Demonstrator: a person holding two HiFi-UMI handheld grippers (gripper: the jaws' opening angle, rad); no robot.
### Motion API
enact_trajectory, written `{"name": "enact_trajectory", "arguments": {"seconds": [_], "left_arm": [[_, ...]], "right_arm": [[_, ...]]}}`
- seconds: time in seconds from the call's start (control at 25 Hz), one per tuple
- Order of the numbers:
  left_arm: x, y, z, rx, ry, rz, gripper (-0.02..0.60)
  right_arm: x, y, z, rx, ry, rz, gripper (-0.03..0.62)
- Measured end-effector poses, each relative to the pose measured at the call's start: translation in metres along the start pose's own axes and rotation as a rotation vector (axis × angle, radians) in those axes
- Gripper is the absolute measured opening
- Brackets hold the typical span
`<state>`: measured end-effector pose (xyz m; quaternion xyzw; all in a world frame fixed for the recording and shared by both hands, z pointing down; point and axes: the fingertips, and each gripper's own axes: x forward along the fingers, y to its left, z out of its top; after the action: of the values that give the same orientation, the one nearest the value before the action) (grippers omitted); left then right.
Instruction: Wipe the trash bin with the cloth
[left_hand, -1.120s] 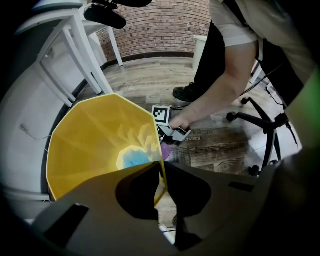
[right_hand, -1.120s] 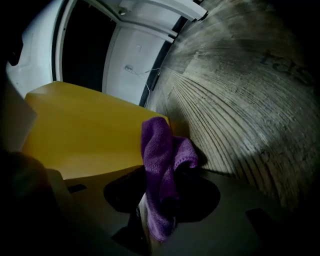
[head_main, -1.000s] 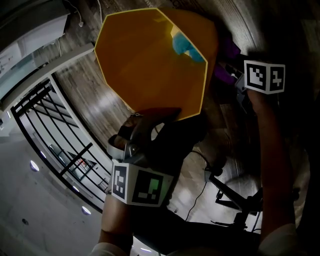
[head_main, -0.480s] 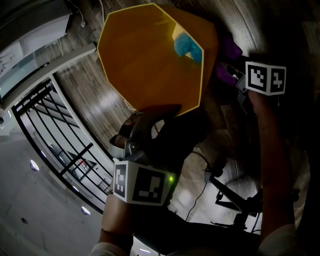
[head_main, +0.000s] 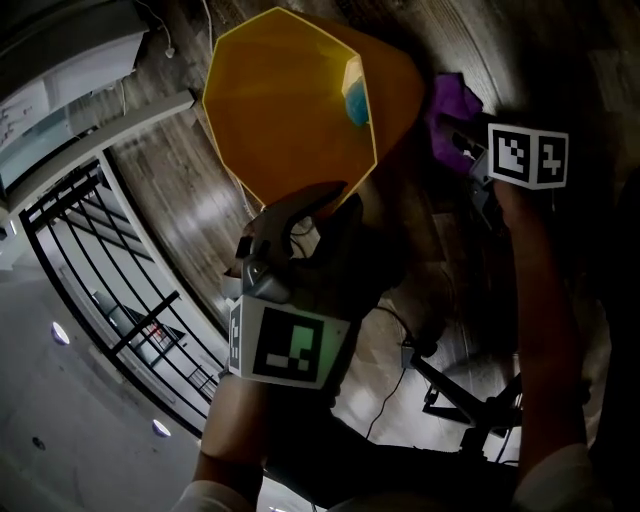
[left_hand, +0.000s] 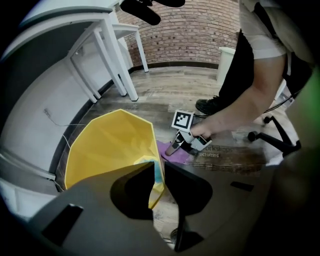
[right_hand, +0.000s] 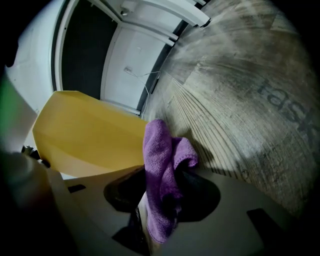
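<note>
Now left fingers (left_hand: 185, 185), just easing open, pinch the bin (left_hand: 110, 150); right fingers (right_hand: 200, 197) clamp purple cloth (right_hand: 157, 170).

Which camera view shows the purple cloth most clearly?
The right gripper view: the purple fleecy cloth fills its centre, clamped in the right gripper. The head view shows only a small purple patch beside the yellow plastic trash bin; the left gripper view shows a small piece beneath the right gripper.

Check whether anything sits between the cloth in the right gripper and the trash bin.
Nothing visible does. The purple cloth, pinched in the right gripper, is right beside the yellow trash bin, at its outer wall, with only bare floor around; whether they touch can't be told.
</note>
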<state>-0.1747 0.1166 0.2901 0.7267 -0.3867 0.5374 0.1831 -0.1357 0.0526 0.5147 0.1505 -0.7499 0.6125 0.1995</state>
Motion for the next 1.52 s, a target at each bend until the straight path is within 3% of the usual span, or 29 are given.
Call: {"name": "enact_trajectory", "arguments": {"seconds": [0.16,0.48,0.84,1.04,1.28,1.52], "left_arm": [[-0.008,0.009,0.009,-0.017,-0.028,0.022,0.095],[-0.034,0.019,0.031,-0.040,-0.129,0.061,0.104],[-0.051,0.022,0.032,-0.086,-0.190,0.065,0.103],[-0.078,0.038,0.045,-0.128,-0.268,0.133,0.103],[-0.119,0.041,0.052,-0.190,-0.360,0.169,0.103],[-0.164,0.024,0.056,-0.230,-0.457,0.179,0.103]], "right_arm": [[-0.016,0.007,0.023,-0.017,-0.029,-0.014,0.167],[-0.051,0.024,0.056,-0.076,-0.067,-0.078,0.167],[-0.070,0.047,0.061,-0.148,-0.037,-0.132,0.167],[-0.087,0.078,0.066,-0.268,-0.075,-0.149,0.167],[-0.115,0.122,0.055,-0.273,-0.075,-0.153,0.167],[-0.151,0.165,0.045,-0.336,-0.107,-0.220,0.167]]}}
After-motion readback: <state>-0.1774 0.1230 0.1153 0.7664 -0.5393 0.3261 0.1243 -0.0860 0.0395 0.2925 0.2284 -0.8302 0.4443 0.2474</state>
